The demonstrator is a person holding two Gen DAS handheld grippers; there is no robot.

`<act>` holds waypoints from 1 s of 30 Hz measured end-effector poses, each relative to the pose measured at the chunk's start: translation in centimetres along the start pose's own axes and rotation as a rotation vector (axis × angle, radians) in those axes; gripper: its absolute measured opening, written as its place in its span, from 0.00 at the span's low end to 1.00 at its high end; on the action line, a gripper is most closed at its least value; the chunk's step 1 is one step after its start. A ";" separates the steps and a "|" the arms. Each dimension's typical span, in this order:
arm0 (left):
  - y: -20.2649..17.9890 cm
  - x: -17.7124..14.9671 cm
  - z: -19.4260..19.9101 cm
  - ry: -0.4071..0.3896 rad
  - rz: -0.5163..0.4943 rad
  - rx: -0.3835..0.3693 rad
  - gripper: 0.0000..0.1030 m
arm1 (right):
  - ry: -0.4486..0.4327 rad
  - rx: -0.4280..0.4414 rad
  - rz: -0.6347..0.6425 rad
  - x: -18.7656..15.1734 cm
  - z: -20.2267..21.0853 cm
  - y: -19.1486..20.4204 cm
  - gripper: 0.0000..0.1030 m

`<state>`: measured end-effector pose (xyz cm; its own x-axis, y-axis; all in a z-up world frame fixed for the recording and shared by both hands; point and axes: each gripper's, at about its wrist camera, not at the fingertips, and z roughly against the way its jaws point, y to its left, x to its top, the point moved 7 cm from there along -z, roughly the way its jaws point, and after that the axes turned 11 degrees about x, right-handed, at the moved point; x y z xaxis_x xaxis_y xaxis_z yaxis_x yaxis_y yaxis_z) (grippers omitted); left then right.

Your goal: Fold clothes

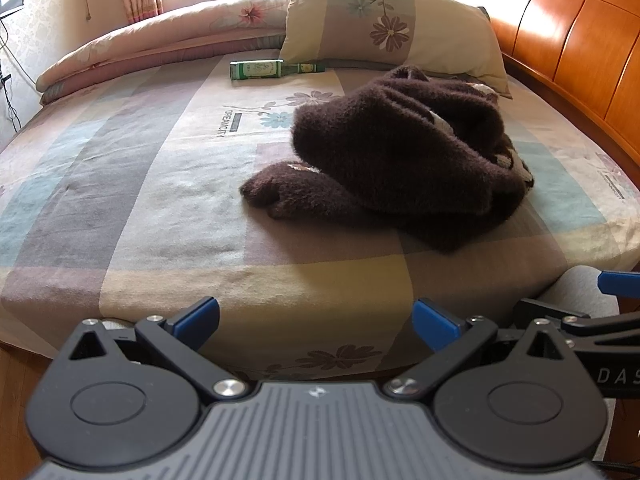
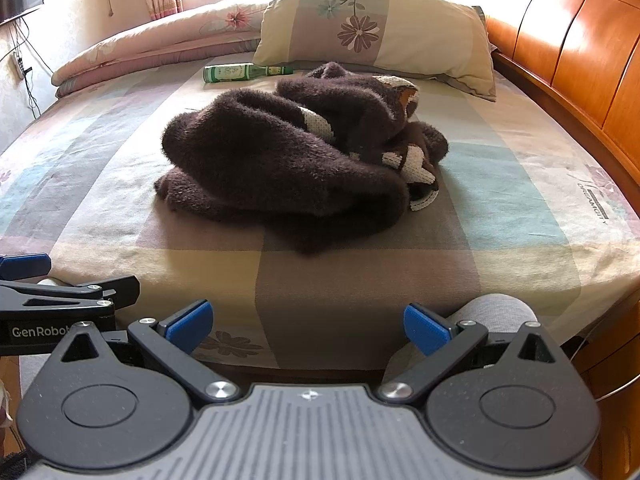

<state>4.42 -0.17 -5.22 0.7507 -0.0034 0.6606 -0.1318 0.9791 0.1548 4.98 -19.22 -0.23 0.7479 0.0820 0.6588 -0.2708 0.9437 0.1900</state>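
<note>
- The brown fuzzy garment (image 2: pixel 288 160) lies crumpled in a heap on the middle of the bed (image 2: pixel 360 280), near the pillow (image 2: pixel 380 28) at the far end; a green bottle (image 2: pixel 240 72) lies just beyond it.
- The left gripper (image 1: pixel 316 320) and right gripper (image 2: pixel 308 324) both hang spread wide at the near edge, holding nothing.
- The garment looks soft, thick and limp; the loose end at its near left (image 1: pixel 272 188) seems the likeliest hold.
- Only the right view shows the cream patterned patches clearly.

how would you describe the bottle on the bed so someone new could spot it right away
Start at the wooden headboard and the floral pillow leaning by it. Just in front of the pillow's lower corner, beyond the heaped brown fuzzy garment, a green glass bottle lies on its side on the patchwork sheet. It is the only hard, shiny thing among soft fabrics.
</note>
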 end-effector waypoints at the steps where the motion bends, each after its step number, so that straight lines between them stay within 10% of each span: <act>1: 0.0 0.0 0.0 0.001 -0.001 0.001 0.99 | 0.001 0.001 -0.001 0.0 0.0 0.0 1.00; 30: 0.1 1.2 -1.1 0.003 0.004 0.023 0.99 | 0.010 0.021 -0.001 1.3 -1.3 -0.3 1.00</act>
<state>6.05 0.14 -5.23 0.7519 0.0009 0.6593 -0.1494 0.9742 0.1689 6.83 -18.99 -0.42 0.7542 0.0845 0.6512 -0.2825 0.9370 0.2056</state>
